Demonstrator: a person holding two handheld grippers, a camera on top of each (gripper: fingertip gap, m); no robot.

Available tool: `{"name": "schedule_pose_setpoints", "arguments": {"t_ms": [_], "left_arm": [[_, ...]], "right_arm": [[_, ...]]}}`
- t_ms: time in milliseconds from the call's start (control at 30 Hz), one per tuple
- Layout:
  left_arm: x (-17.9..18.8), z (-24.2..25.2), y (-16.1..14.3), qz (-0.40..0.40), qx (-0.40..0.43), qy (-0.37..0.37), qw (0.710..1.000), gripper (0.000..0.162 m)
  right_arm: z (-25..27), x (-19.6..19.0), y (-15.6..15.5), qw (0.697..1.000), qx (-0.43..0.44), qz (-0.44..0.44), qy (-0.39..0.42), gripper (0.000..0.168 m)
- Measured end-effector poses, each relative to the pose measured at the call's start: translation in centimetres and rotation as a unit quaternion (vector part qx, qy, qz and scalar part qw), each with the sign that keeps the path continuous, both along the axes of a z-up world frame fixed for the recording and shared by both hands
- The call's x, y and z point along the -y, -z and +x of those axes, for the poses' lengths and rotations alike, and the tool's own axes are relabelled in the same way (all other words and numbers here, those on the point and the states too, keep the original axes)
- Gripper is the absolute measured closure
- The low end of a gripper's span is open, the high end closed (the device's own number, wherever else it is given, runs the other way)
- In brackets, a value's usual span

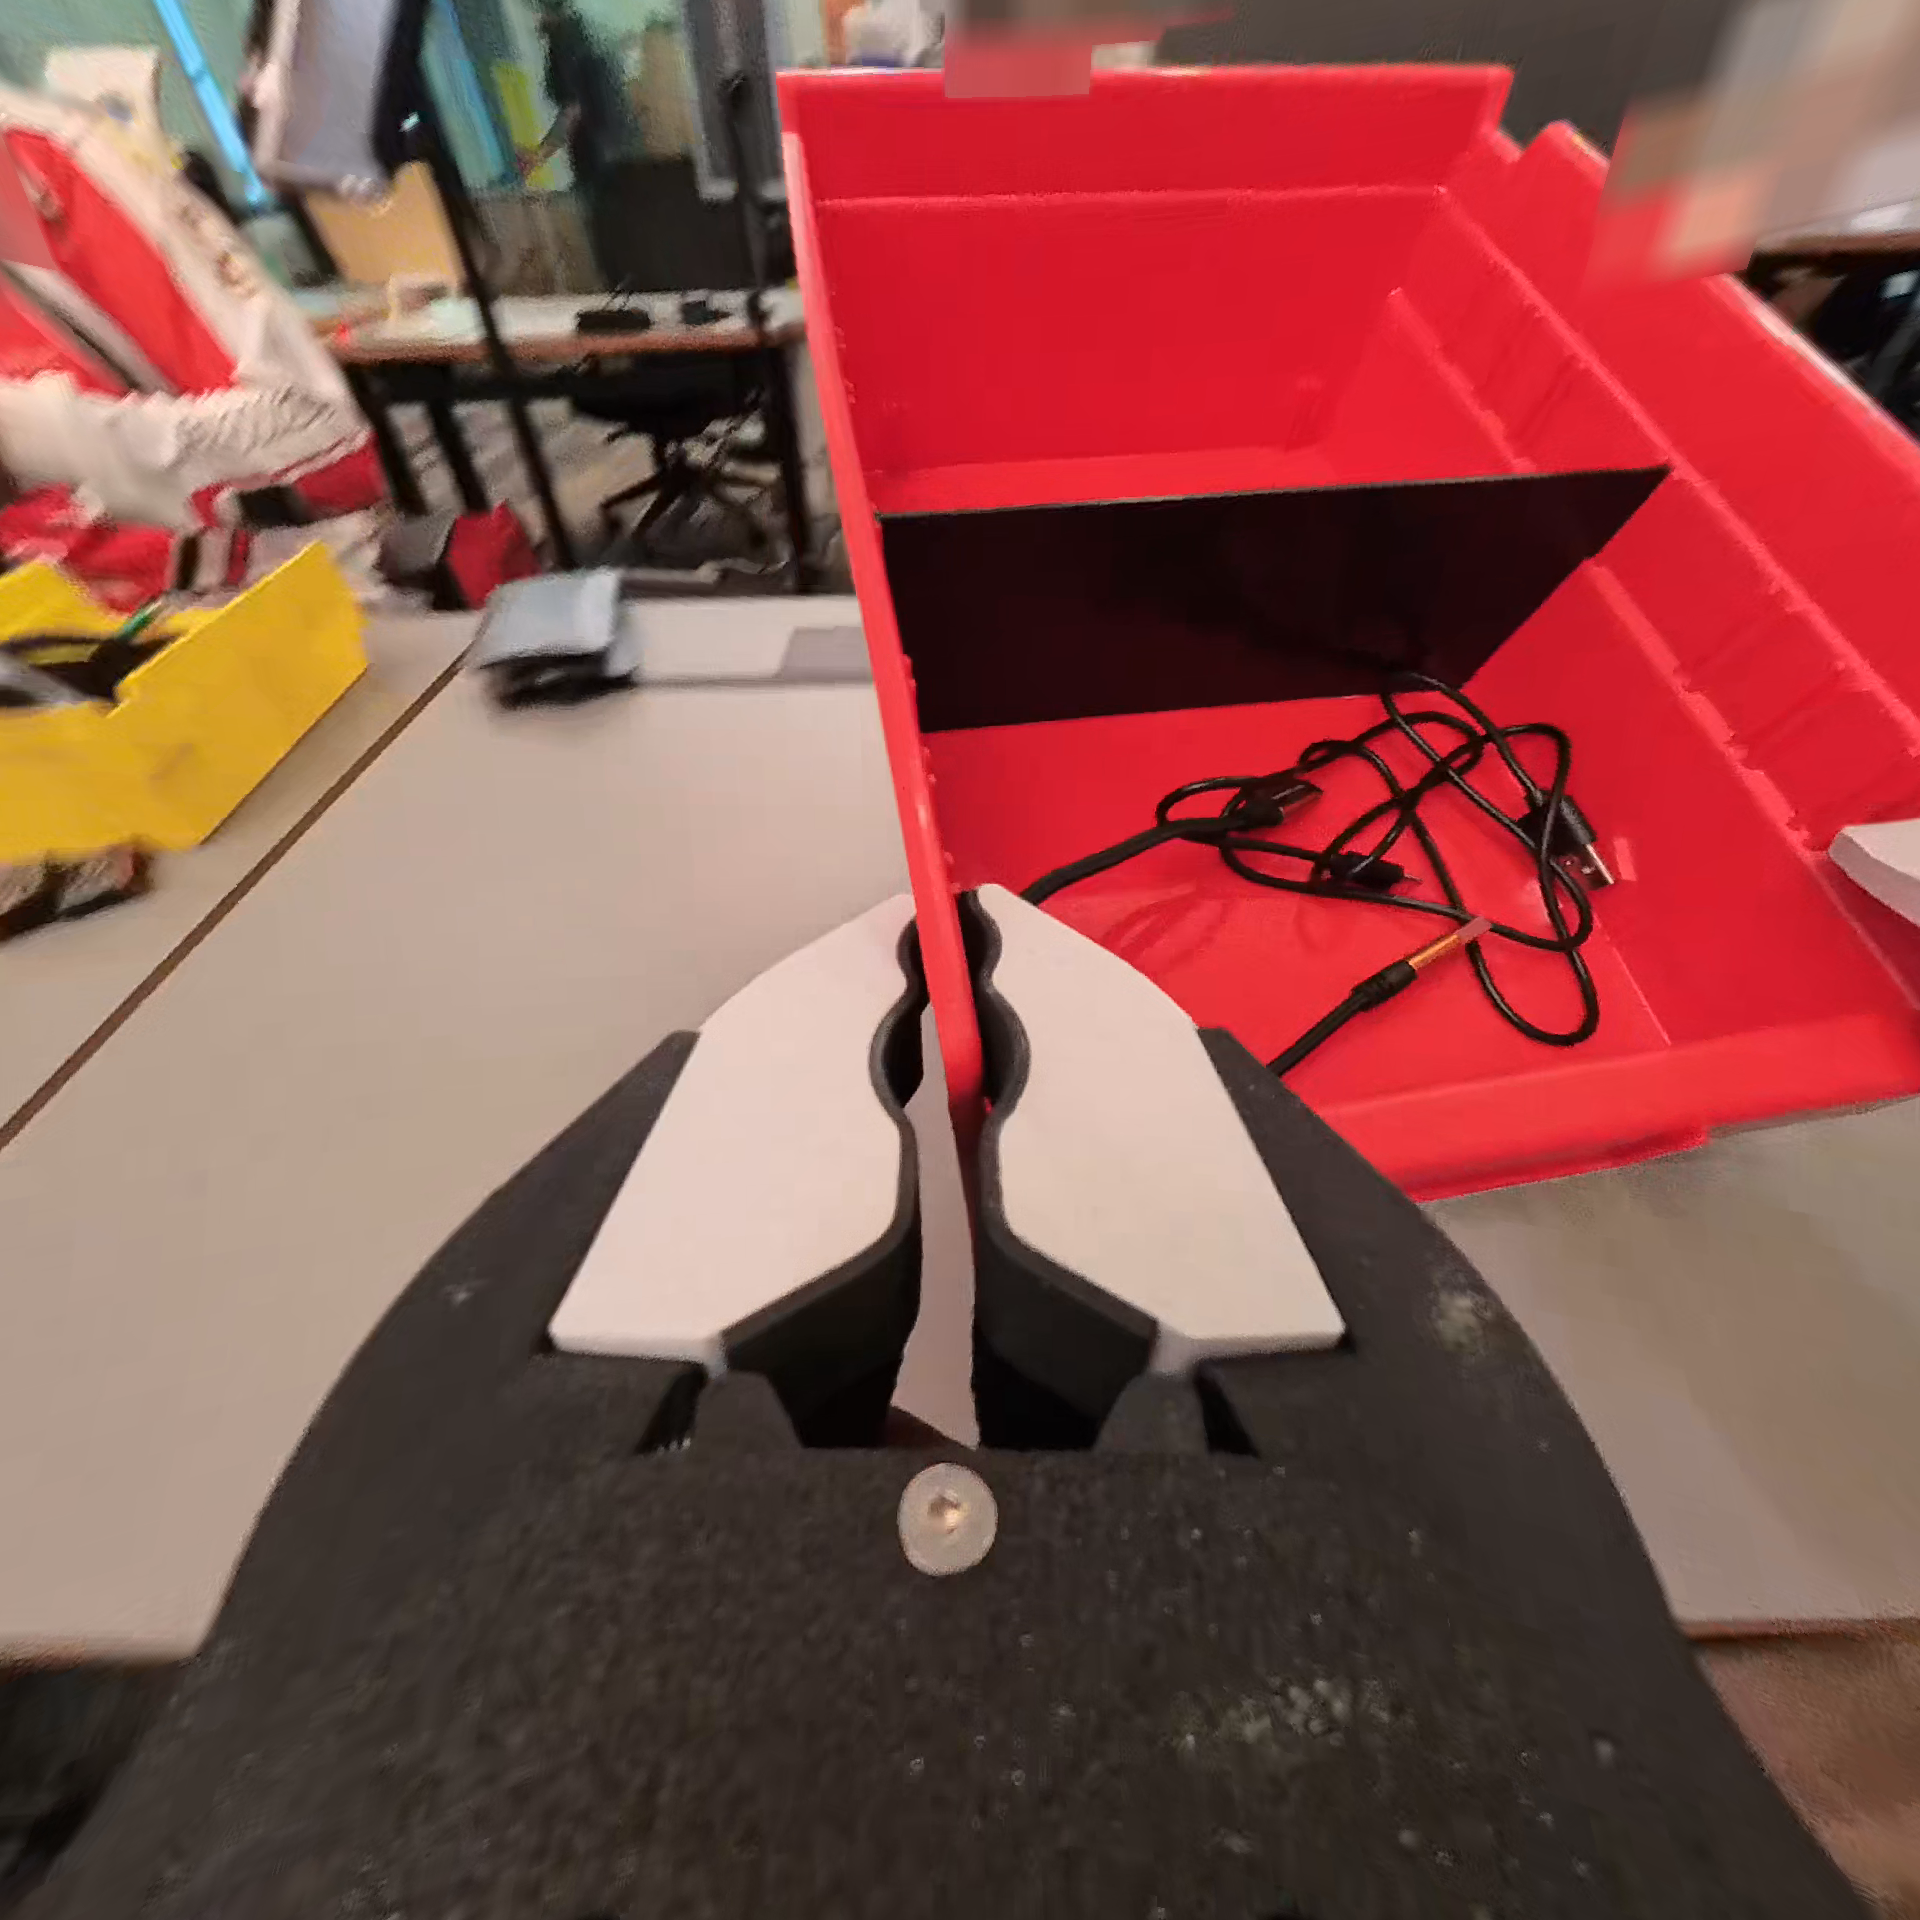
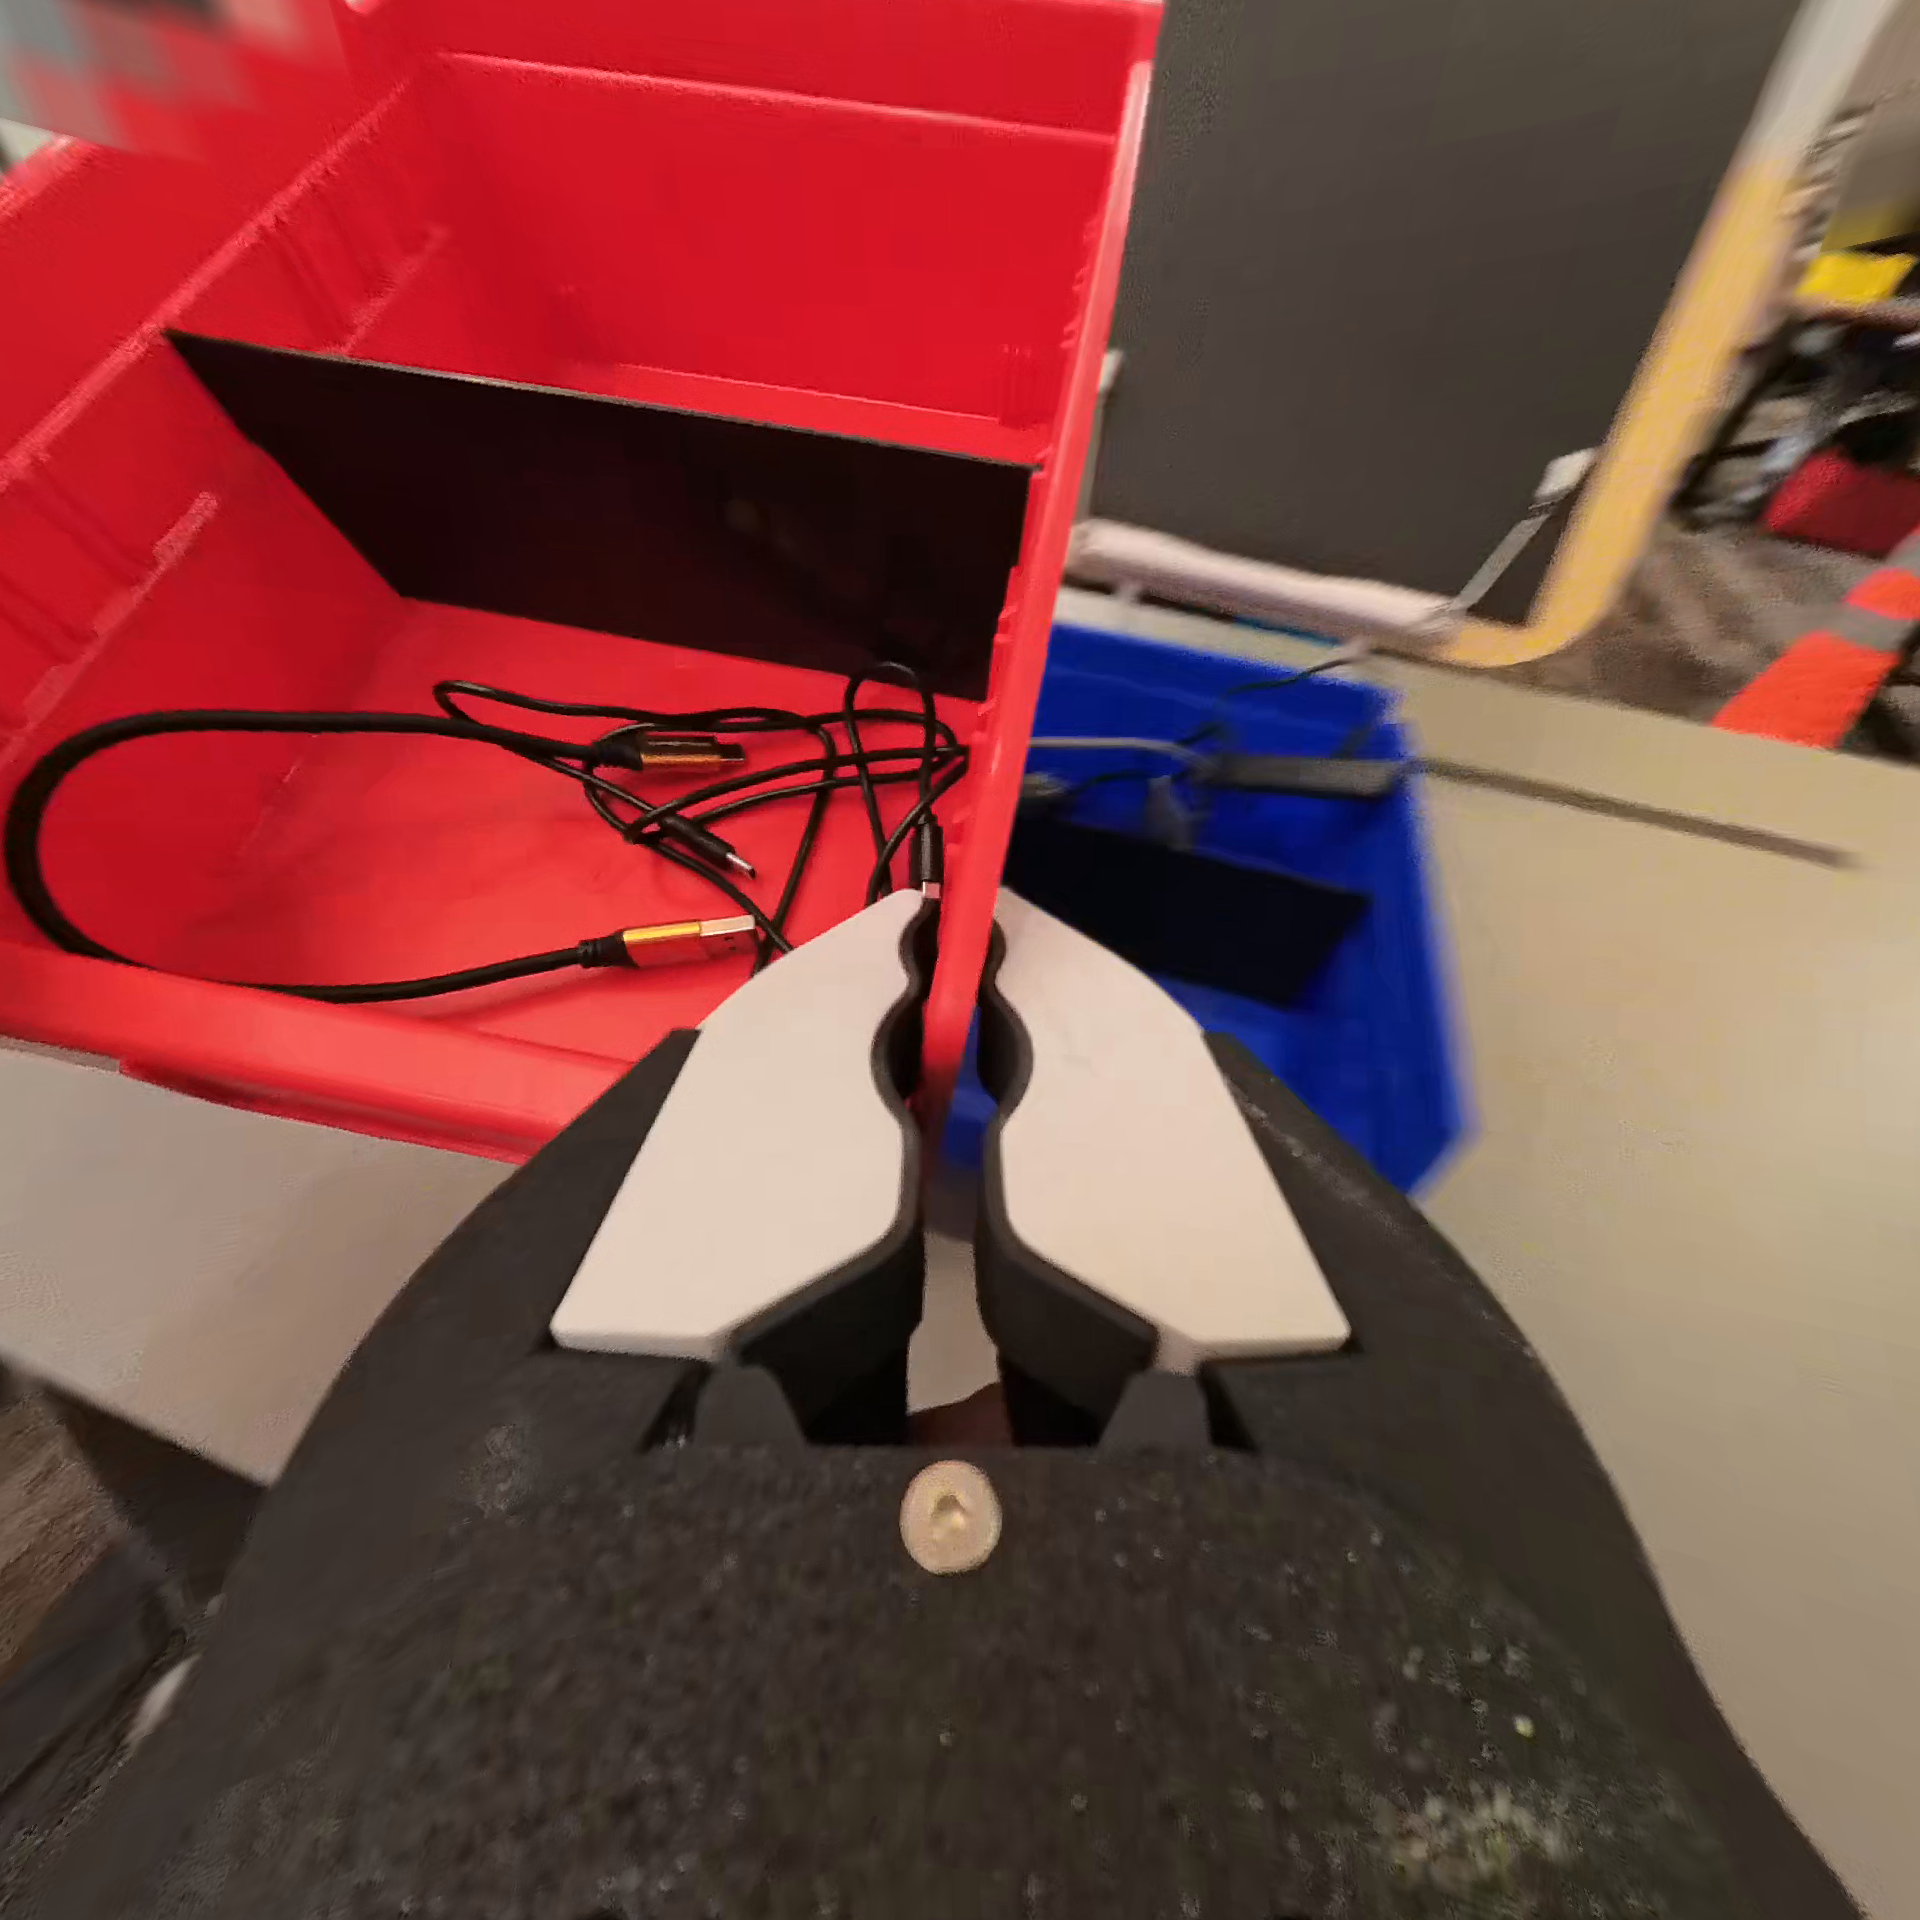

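Note:
A red plastic bin (image 1: 1143, 343) with a black divider (image 1: 1195, 592) across its middle fills both views. Tangled black cables (image 1: 1455, 831) with gold-tipped plugs lie in its near compartment; they also show in the right wrist view (image 2: 665, 790). My left gripper (image 1: 948, 914) is shut on the bin's left side wall near the front corner. My right gripper (image 2: 954, 920) is shut on the bin's right side wall (image 2: 1049, 520) near the front corner. The bin looks tilted and off the table.
A grey table (image 1: 468, 987) lies under the bin. A yellow bin (image 1: 177, 717) with dark items stands at the far left. A blue bin (image 2: 1299, 935) with a black divider and cables sits just right of the red bin. A person in red and white (image 1: 156, 364) is at the back left. Tip to tip, the grippers are about 20 centimetres apart.

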State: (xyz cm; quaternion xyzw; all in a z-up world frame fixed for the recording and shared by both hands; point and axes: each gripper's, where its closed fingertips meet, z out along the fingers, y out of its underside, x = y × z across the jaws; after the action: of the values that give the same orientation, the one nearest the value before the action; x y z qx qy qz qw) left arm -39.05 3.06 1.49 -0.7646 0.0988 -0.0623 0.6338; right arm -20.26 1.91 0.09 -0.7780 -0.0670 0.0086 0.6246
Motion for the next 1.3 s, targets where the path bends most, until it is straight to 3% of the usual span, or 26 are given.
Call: {"name": "schedule_pose_setpoints", "arguments": {"t_ms": [100,200,333,433,600,800,867,933,1000,1100,1200,1267,1300], "left_arm": [[-0.7,8.9,-2.6,0.020,-0.003,0.055,0.998,0.158],[-1.5,19.1,-2.3,0.008,-0.013,0.112,0.994,0.157],[-1.9,31.2,1.8,-0.037,-0.037,0.153,0.987,0.157],[-1.5,37.6,5.7,-0.074,-0.052,0.166,0.982,0.157],[-1.6,42.5,10.6,-0.119,-0.057,0.176,0.976,0.155],[-1.7,45.4,14.4,-0.141,-0.055,0.201,0.968,0.148],[-1.3,46.0,14.3,-0.134,-0.039,0.237,0.961,0.141],[0.1,45.7,13.8,-0.154,-0.023,0.288,0.945,0.136],[2.1,43.1,11.5,-0.158,0.027,0.333,0.929,0.128],[1.8,34.0,7.9,-0.130,0.069,0.309,0.940,0.121],[-2.4,21.3,7.1,-0.089,0.033,0.168,0.981,0.116],[-5.2,14.1,8.1,-0.077,-0.010,0.074,0.994,0.108],[-6.1,12.2,9.1,-0.087,-0.016,0.062,0.994,0.105]], "right_arm": [[8.6,1.0,-2.8,0.998,0.004,0.014,0.055,0.164],[18.5,1.9,-3.2,0.993,0.001,-0.007,0.114,0.165],[30.4,3.2,0.7,0.982,0.016,-0.076,0.172,0.165],[36.9,3.8,5.1,0.973,0.021,-0.132,0.187,0.164],[41.7,3.4,10.4,0.974,-0.025,-0.159,0.159,0.164],[44.9,1.7,13.8,0.972,-0.027,-0.191,0.135,0.165],[45.4,1.1,13.8,0.971,-0.044,-0.189,0.141,0.166],[46.1,1.4,13.4,0.969,-0.032,-0.175,0.172,0.156],[47.0,3.0,12.1,0.963,0.011,-0.160,0.216,0.133],[45.6,5.8,6.8,0.957,0.060,-0.099,0.264,0.126],[34.9,4.1,3.8,0.989,-0.011,-0.052,0.139,0.132],[24.9,1.9,5.0,0.994,-0.071,-0.080,0.016,0.127],[20.4,0.8,6.0,0.990,-0.095,-0.100,-0.033,0.119]]}}
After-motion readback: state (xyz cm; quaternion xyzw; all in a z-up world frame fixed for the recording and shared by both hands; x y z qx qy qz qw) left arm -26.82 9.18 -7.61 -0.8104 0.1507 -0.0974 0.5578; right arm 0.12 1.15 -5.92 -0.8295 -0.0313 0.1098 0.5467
